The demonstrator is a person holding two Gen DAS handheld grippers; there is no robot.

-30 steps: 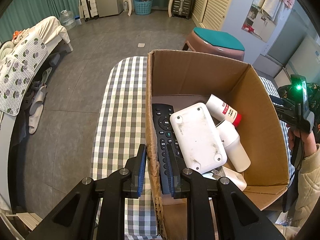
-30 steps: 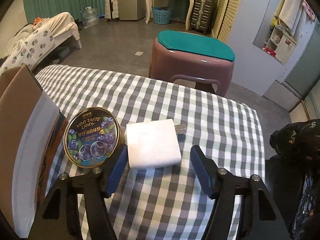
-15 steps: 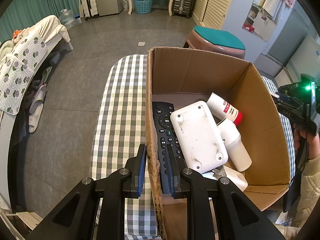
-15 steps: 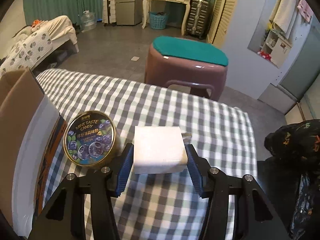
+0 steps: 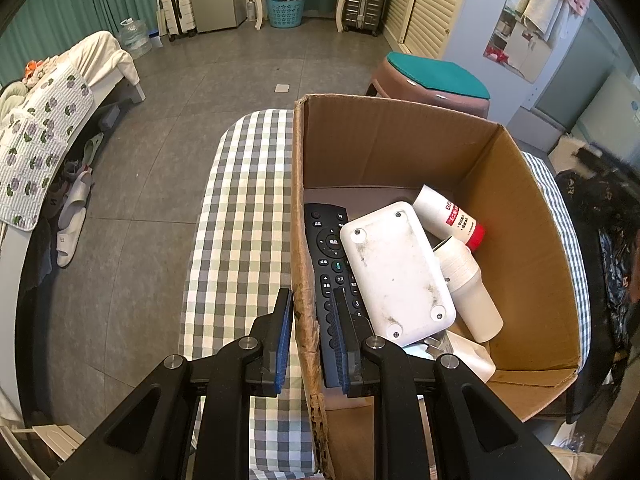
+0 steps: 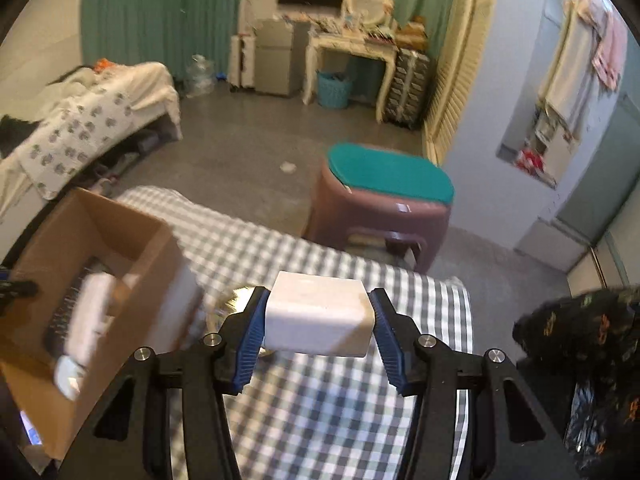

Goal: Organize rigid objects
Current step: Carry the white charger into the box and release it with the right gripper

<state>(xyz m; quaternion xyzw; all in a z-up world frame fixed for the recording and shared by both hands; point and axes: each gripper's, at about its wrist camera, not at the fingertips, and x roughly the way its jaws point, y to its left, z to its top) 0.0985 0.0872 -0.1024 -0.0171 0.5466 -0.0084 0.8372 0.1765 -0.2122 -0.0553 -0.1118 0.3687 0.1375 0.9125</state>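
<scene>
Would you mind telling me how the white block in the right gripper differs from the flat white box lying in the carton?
The white block is chunky and clean; the flat white box is thin, smudged, with screws at its corners. The block is clamped in the right gripper, clear of the checked cloth; the box rests inside the carton, partly on the black remote. Both are white with rounded corners.

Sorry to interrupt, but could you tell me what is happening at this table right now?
A person with a gripper in each hand is packing loose items into a cardboard box on the checked tablecloth. The left gripper is shut on the box's near wall. The right gripper holds a white power adapter between its fingers, lifted above the cloth. The box already holds a black remote, a white flat device and white bottles.
</scene>
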